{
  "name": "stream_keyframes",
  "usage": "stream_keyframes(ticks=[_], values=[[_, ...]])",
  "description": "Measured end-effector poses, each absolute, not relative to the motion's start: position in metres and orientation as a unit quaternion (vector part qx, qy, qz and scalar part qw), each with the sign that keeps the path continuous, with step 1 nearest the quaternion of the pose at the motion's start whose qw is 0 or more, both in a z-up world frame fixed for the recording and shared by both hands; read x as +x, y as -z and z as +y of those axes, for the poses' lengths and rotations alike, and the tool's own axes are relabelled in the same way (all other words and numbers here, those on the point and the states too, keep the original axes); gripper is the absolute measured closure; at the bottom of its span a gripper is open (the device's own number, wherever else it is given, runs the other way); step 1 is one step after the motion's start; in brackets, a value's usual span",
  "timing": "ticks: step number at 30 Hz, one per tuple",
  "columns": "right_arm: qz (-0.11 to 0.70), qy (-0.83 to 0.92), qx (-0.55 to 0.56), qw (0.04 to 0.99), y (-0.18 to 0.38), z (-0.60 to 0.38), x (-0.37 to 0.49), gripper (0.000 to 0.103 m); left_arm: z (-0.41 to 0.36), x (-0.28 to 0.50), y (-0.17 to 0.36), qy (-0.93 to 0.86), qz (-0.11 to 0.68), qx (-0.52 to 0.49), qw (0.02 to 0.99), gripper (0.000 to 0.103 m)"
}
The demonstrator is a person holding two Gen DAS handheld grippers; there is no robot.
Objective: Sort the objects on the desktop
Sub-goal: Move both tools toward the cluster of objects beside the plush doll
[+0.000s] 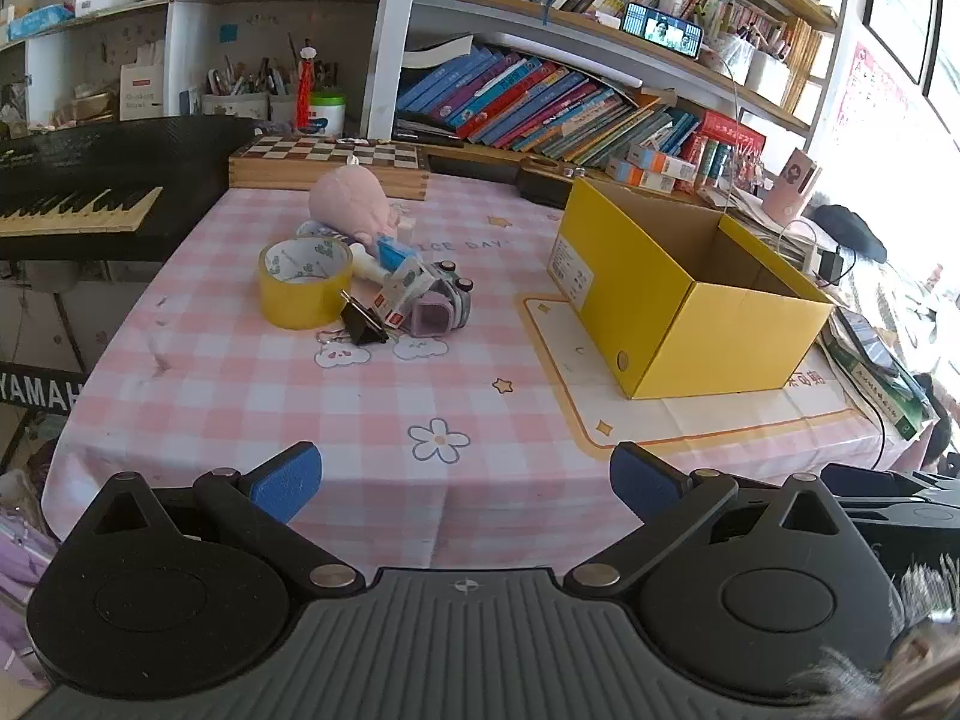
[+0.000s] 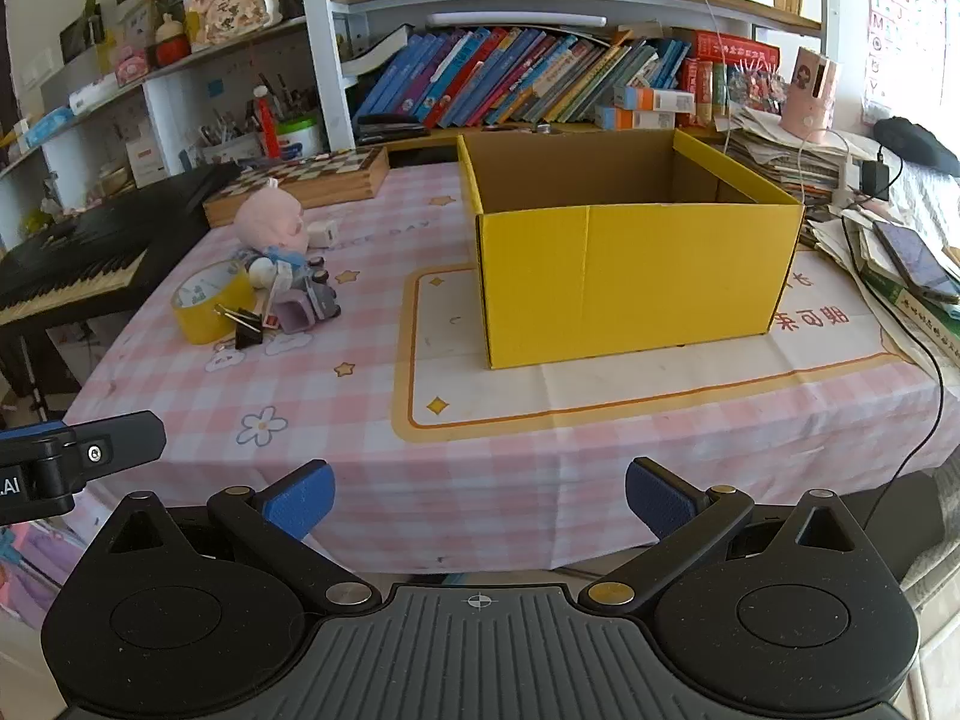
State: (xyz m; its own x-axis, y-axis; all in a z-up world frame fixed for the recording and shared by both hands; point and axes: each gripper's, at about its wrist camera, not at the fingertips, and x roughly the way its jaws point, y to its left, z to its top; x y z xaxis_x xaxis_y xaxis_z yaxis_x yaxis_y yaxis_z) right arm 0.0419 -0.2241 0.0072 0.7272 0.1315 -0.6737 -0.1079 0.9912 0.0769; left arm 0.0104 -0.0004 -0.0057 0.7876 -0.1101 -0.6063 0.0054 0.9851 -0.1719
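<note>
Progress: nothing sorted as far as visible; box shows only bare cardboard inside, floor not fully seen.
Left to do: whole pile waits, likely bound for the box.
Pile: clustered toward the tablecloth's left side, nearer the far edge than the near one; well apart from the box.
Tape: on its flat end, at the pile's left.
Clip: just beside the tape, at the pile's near side.
Plush: at the pile's far end, close to the chessboard.
Toy car: at the pile's right; touching small packets, exact contacts unclear.
Box: on the mat toward the right edge, open top.
Left gripper: fingers released wide, nothing between; hangs over the near edge, tipped down toward the pile.
Right gripper: fingers released wide, empty; over the near edge, tipped down, facing the box.
</note>
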Motion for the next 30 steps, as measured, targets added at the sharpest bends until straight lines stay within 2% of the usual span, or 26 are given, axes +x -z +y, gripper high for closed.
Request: stream_keyframes(ticks=[30], values=[[0.349,-0.075,0.0,0.934,-0.012,-0.212,0.04,0.0,0.011,0.011,0.006,0.046,0.337,-0.102,0.935,0.0]])
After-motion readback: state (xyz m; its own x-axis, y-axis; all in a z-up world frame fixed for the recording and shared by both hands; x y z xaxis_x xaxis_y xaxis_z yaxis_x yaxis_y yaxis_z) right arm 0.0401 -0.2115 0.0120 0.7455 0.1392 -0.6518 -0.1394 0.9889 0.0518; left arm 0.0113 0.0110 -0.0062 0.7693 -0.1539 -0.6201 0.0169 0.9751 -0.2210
